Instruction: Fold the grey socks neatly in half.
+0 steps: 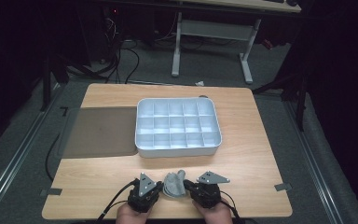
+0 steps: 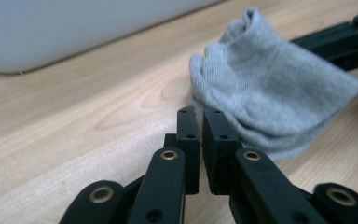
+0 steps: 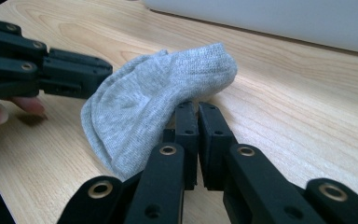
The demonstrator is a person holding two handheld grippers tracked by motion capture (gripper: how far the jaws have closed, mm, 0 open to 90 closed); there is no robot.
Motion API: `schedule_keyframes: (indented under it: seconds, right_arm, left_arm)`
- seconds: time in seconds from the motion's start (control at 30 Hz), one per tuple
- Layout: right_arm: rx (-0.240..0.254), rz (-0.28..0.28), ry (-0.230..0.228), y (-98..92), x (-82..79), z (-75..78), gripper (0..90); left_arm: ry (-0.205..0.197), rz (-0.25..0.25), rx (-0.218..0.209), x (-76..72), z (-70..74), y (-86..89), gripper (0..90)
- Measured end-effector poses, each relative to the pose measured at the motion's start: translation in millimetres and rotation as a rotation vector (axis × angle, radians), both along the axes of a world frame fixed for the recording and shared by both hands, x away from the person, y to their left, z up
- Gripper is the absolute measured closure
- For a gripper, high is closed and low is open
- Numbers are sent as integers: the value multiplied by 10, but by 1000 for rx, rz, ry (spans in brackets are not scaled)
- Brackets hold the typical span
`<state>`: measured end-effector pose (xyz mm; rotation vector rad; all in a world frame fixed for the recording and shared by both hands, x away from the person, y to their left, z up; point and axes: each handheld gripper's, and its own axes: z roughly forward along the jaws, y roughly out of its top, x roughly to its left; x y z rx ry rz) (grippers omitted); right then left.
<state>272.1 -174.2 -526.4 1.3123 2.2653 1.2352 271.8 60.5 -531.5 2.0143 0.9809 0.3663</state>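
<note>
Lying bunched on the wooden table [image 1: 98,186], a grey sock [image 1: 175,185] sits between the two hand-held grippers, at the near edge where the person's hands come in

Seen from the left gripper [image 2: 200,112], the sock [image 2: 270,102] lies just ahead and to the right of the jaw tips, its folded edge right beside the right jaw; whether cloth and jaw actually touch I cannot tell. That gripper's jaws stand almost together with only a thin slit between them, and nothing is caught in the slit. Beyond the sock, on the far right, the other gripper's black jaws reach in

Seen from the right gripper [image 3: 198,106], the sock [image 3: 154,98] lies just ahead and to the left, draped over the tip of the left jaw. These jaws too are nearly pressed together, with a narrow gap that holds no cloth. Farther left, past the sock, the left gripper [image 3: 51,70] points toward it, with a fingertip showing beneath

In the high view, a white tray with many compartments [image 1: 142,149] stands well ahead of both grippers, and a dark mat [image 1: 100,130] lies to the left of the tray
</note>
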Motion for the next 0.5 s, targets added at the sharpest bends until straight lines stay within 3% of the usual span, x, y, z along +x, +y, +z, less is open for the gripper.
schedule_keyframes:
  seconds: [0.5]
  right_arm:
    - [22,-2,-10,-42,-47,40,874]
  left_arm:
    - [-10,-27,12,-26,2,-138,854]
